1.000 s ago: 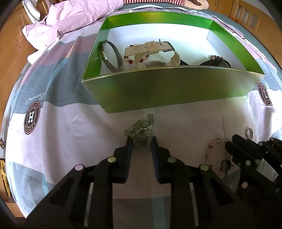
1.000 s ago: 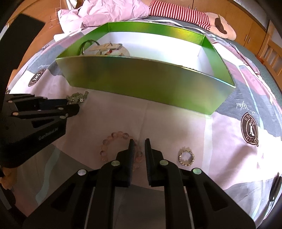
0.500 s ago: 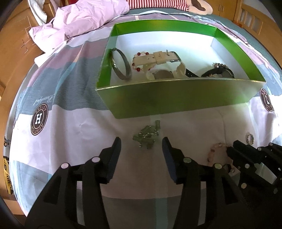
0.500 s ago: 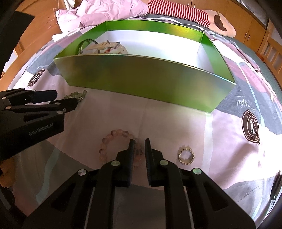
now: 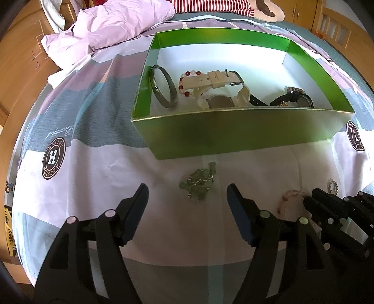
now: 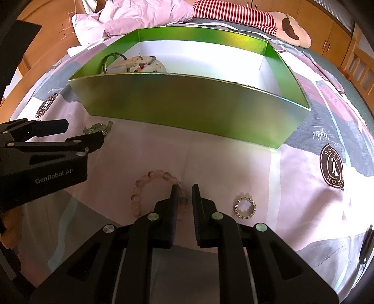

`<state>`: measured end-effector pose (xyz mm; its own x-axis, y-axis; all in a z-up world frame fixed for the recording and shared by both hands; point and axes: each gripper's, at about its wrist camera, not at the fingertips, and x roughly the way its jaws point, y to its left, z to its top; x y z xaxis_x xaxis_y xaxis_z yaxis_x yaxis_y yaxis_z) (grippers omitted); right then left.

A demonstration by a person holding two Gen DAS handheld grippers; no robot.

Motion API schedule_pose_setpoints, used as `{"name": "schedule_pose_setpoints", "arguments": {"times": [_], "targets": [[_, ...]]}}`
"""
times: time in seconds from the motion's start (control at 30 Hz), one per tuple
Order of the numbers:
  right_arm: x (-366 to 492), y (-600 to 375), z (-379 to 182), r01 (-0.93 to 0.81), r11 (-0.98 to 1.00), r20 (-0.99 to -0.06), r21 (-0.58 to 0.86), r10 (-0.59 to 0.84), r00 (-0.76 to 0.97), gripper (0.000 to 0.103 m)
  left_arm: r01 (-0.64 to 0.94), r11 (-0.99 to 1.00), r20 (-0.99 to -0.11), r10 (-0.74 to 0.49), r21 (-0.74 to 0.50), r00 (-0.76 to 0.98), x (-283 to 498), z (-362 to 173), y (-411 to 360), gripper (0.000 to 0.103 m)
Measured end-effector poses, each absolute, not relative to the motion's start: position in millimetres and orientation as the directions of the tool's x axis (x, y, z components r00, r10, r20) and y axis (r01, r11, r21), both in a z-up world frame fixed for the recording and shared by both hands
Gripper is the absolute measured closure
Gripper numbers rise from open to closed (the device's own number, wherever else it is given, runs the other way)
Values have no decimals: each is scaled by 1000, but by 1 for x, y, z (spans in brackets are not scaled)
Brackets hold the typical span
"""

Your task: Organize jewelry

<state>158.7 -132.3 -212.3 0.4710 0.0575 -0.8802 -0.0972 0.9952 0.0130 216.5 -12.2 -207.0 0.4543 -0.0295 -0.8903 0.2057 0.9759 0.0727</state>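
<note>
A small green stone bracelet (image 5: 197, 184) lies bunched on the bedsheet in front of the green box (image 5: 233, 133). My left gripper (image 5: 188, 194) stands over it, its jaws opening wide; the piece lies just ahead of the tips, untouched. The right wrist view shows the same left gripper (image 6: 85, 132) beside that green piece (image 6: 98, 128). My right gripper (image 6: 184, 189) is shut with nothing between its fingers, hovering over the right side of a pink bead bracelet (image 6: 149, 177). A small sparkly ring (image 6: 244, 207) lies to its right. The box (image 6: 187, 100) holds a dark bangle (image 5: 163, 88), a cream watch (image 5: 222, 93) and a black watch (image 5: 296, 100).
A crumpled pink quilt (image 5: 112, 25) and a striped plush toy (image 6: 233, 14) lie behind the box. Wooden furniture (image 6: 327, 35) borders the bed. The sheet carries round logos (image 5: 53, 157).
The left jaws have spread from a narrow gap at the green bracelet to wide apart, and the bracelet stays on the sheet. The right gripper has not moved.
</note>
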Motion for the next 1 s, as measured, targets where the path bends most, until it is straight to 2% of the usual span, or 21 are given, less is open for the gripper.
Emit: {"name": "schedule_pose_setpoints", "arguments": {"times": [0.37, 0.53, 0.7, 0.77, 0.83, 1.0], "targets": [[158, -148, -192, -64, 998, -858, 23, 52, 511, 89, 185, 981, -897, -36, 52, 441, 223, -206, 0, 34], [157, -165, -173, -30, 998, -834, 60, 67, 548, 89, 135, 990, -900, -100, -47, 423, 232, -197, 23, 34], [159, -163, -180, -45, 995, -850, 85, 96, 519, 88, 93, 990, -909, -138, -110, 393, 237, -205, 33, 31], [161, -155, -186, -70, 994, -856, 80, 104, 507, 74, 108, 990, -914, -122, -87, 388, 237, -211, 24, 31], [160, -146, -191, -97, 994, -860, 47, 90, 503, 65, 134, 990, -915, -100, -51, 391, 236, -216, 14, 29], [164, -131, -212, -132, 990, -879, -51, 18, 477, 65, 187, 982, -910, -48, 33, 413, 230, -227, -6, 29]]}}
